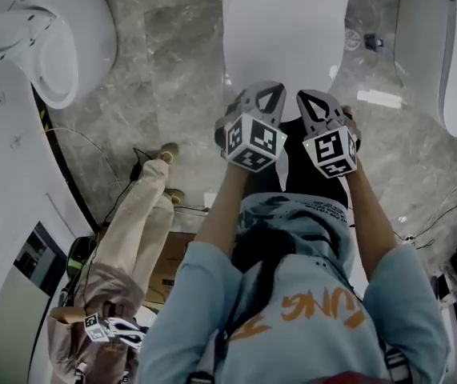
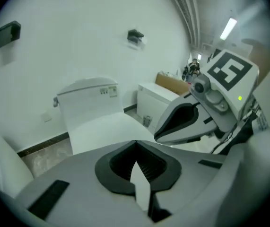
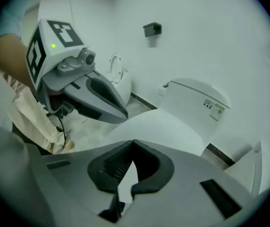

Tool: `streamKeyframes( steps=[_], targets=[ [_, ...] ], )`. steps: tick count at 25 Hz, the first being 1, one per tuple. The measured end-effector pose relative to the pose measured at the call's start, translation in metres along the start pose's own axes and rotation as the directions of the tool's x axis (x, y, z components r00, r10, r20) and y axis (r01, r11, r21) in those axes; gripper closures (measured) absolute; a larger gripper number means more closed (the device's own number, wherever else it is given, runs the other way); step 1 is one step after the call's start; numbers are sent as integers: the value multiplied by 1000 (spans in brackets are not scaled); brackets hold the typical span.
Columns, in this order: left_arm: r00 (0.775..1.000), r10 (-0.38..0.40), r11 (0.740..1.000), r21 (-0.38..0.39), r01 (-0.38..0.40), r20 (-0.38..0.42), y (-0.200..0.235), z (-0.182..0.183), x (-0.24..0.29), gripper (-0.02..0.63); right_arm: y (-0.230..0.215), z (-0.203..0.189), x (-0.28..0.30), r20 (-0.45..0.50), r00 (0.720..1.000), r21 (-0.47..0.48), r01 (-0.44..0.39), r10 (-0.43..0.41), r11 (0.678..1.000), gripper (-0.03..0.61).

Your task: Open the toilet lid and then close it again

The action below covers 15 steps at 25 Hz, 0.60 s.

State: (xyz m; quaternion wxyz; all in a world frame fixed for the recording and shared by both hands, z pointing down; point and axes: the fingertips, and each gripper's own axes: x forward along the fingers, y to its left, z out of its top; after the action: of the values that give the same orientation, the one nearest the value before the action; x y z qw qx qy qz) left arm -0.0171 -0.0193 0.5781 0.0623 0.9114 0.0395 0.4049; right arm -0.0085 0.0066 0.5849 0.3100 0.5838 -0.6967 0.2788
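A white toilet with its lid (image 1: pixel 284 30) down stands just ahead of me on the marble floor. Both grippers hang side by side in the air just short of its front edge, touching nothing. My left gripper (image 1: pixel 271 91) is shut with nothing in it, and my right gripper (image 1: pixel 309 96) is shut and empty too. In the left gripper view the lid (image 2: pixel 104 126) and the tank (image 2: pixel 85 96) lie beyond the shut left gripper (image 2: pixel 135 142). The right gripper view shows the lid (image 3: pixel 165 126) and tank (image 3: pixel 196 98) past the shut right gripper (image 3: pixel 134 142).
Another toilet (image 1: pixel 60 38) stands at the left and a third (image 1: pixel 444 54) at the right. A second person in beige trousers (image 1: pixel 136 222) stands at my left, holding a marker cube (image 1: pixel 96 326). Cables (image 1: pixel 452 206) run over the floor at the right.
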Motion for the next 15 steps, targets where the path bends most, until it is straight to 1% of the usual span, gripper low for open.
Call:
streamKeyframes(
  steps=[2, 4, 6, 8, 11, 15],
  targets=[
    [997, 33, 999, -43, -30, 72, 7, 28, -21, 588, -6, 20, -16, 40, 999, 59, 22, -24, 998, 566],
    [988, 68, 994, -91, -55, 137, 15, 54, -44, 588, -11, 40, -35, 74, 996, 104, 48, -56, 993, 566],
    [975, 107, 988, -133, -81, 197, 23, 80, -67, 588, -18, 63, -54, 109, 990, 154, 75, -92, 985, 566],
    [957, 142, 982, -159, -103, 254, 28, 106, -90, 588, -26, 87, -74, 147, 980, 205, 99, -131, 974, 566],
    [917, 185, 978, -158, -136, 353, 34, 155, -120, 588, -48, 127, -105, 222, 954, 254, 145, -203, 956, 566],
    [853, 218, 975, -139, -172, 474, 32, 221, -162, 588, -76, 178, -156, 329, 892, 294, 215, -309, 931, 566]
  ],
)
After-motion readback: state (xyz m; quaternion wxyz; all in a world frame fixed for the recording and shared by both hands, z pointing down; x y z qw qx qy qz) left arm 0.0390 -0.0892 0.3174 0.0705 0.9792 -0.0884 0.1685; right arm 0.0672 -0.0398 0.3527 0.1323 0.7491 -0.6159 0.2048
